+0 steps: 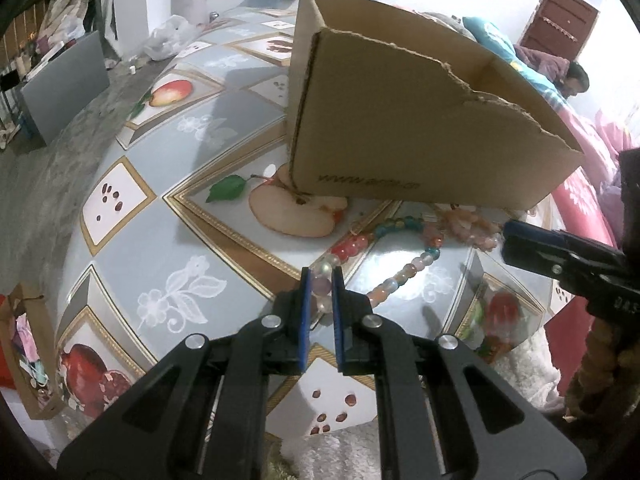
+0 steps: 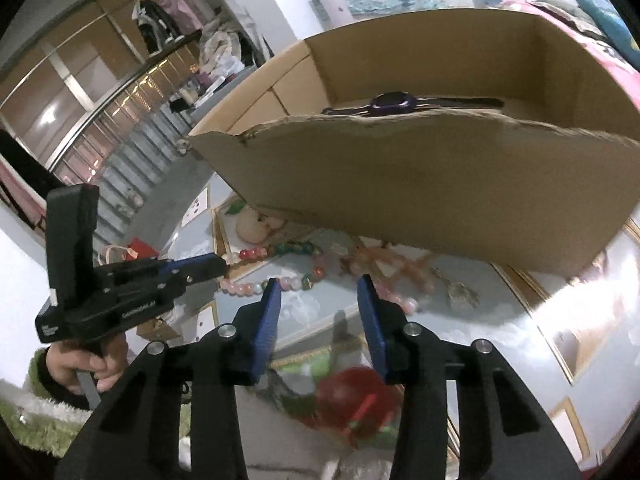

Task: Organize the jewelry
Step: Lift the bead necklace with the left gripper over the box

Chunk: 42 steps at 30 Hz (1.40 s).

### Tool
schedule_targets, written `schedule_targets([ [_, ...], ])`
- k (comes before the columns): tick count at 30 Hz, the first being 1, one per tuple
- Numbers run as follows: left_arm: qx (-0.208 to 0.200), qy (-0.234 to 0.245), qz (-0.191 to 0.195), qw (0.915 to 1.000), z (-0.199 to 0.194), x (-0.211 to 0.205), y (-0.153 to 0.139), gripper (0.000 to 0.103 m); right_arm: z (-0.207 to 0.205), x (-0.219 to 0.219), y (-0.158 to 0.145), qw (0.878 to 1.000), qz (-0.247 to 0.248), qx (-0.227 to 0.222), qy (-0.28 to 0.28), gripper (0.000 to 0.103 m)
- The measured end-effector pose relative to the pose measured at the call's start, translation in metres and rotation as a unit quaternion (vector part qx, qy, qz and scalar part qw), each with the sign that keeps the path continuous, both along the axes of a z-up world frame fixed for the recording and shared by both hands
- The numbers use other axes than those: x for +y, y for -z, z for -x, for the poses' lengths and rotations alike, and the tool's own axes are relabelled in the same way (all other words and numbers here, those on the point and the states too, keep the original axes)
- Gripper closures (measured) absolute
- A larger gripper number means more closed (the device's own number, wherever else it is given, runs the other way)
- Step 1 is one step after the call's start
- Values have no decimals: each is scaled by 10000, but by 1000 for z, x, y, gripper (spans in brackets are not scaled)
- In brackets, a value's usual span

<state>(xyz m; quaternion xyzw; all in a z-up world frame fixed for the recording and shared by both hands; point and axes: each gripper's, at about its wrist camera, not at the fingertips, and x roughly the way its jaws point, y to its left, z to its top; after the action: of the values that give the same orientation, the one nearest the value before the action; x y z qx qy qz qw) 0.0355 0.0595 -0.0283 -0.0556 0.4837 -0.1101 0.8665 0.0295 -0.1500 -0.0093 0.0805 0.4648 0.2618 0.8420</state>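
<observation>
In the left wrist view, the left tongs (image 1: pixel 321 280) pinch the bead necklace (image 1: pixel 394 258) lying on the worktop (image 1: pixel 224 132), likely to lift it into the cardboard box (image 1: pixel 400 128) just behind; the box inside is hidden here. In the right wrist view, the right tongs (image 2: pixel 318 300) hang released above the beads, and a watch (image 2: pixel 394 103) lies in the box, half hidden by its torn wall

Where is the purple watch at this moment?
In the right wrist view, the purple watch lies inside the cardboard box, on its floor behind the torn front wall, above the beads on the table.
</observation>
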Motion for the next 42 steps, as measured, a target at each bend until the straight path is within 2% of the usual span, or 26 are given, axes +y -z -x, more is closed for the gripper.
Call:
schedule_targets([
  [4, -4, -1, -1, 10000, -1, 2, 2, 94, -12, 13, 6, 9998, 150, 14, -105, 76],
  [12, 28, 0, 55, 10000, -3, 4, 6, 94, -24, 36, 16, 9973, 618, -67, -399, 81],
  [18, 18, 14, 85, 10000, -5, 5, 9, 94, -31, 47, 23, 9935, 1004, -114, -522, 91],
  [26, -85, 34, 174, 9998, -3, 9, 3, 94, -28, 43, 12, 9948, 849, -219, -523, 93],
  [32, -286, 84, 481, 9984, 2, 15, -19, 94, -18, 35, -7, 9963, 598, -292, -551, 93],
  [36, -535, 175, 668, 9962, 5, 17, -44, 94, -13, 29, -27, 9966, 445, -406, -554, 93],
  [38, -726, 271, 866, 9932, 7, 17, -63, 94, -8, 25, -44, 9961, 352, -584, -555, 93],
  [42, -1239, 527, 1008, 9858, 6, 12, -103, 94, -8, 16, -88, 9925, 94, -1093, -542, 93],
])
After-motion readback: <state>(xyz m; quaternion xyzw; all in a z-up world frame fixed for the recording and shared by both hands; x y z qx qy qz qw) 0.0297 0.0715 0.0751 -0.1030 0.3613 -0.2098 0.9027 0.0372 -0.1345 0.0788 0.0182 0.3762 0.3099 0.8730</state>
